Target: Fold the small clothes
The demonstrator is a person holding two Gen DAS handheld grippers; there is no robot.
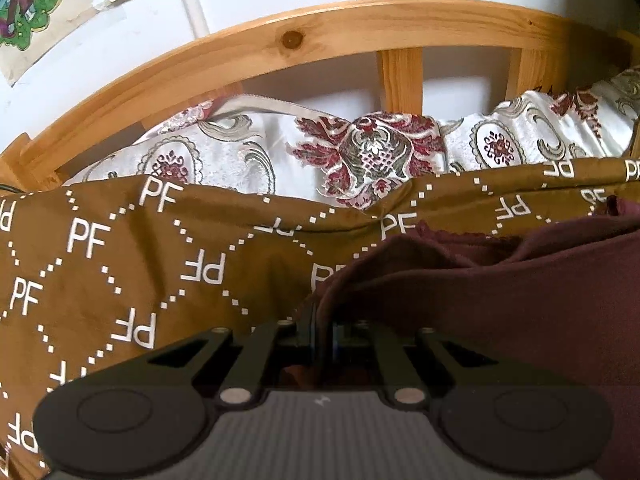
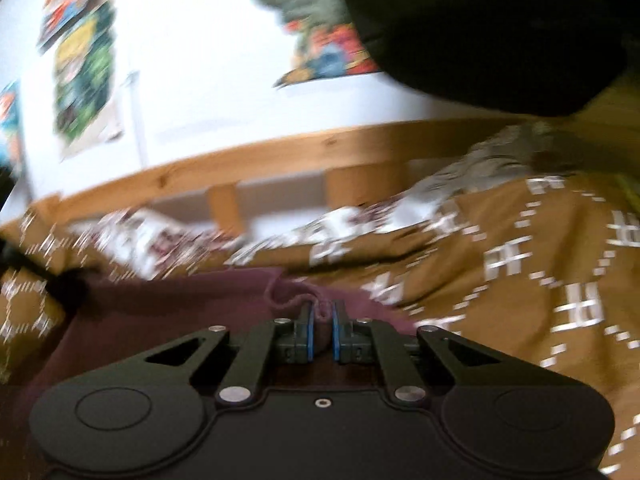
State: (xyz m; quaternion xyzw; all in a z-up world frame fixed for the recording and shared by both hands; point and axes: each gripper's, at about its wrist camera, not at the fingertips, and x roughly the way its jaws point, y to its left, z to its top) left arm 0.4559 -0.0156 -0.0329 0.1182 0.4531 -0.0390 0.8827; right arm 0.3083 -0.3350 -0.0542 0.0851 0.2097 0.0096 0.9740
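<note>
A dark maroon garment [image 1: 500,292] lies on a brown bedspread printed with white "PF" letters [image 1: 100,264]. In the left wrist view my left gripper [image 1: 324,332] is shut on a corner of the garment, and the cloth drapes over its fingertips and hides them. In the right wrist view, which is motion-blurred, the same maroon garment [image 2: 180,300] spreads to the left. My right gripper [image 2: 323,316] is shut on a bunched edge of it, pinched between the blue pads [image 2: 308,336].
A wooden bed rail [image 1: 320,36] with slats runs across the back, against a white wall with colourful posters [image 2: 84,76]. A white and red patterned blanket [image 1: 360,148] lies below the rail. A dark shape [image 2: 480,20] fills the upper right of the right wrist view.
</note>
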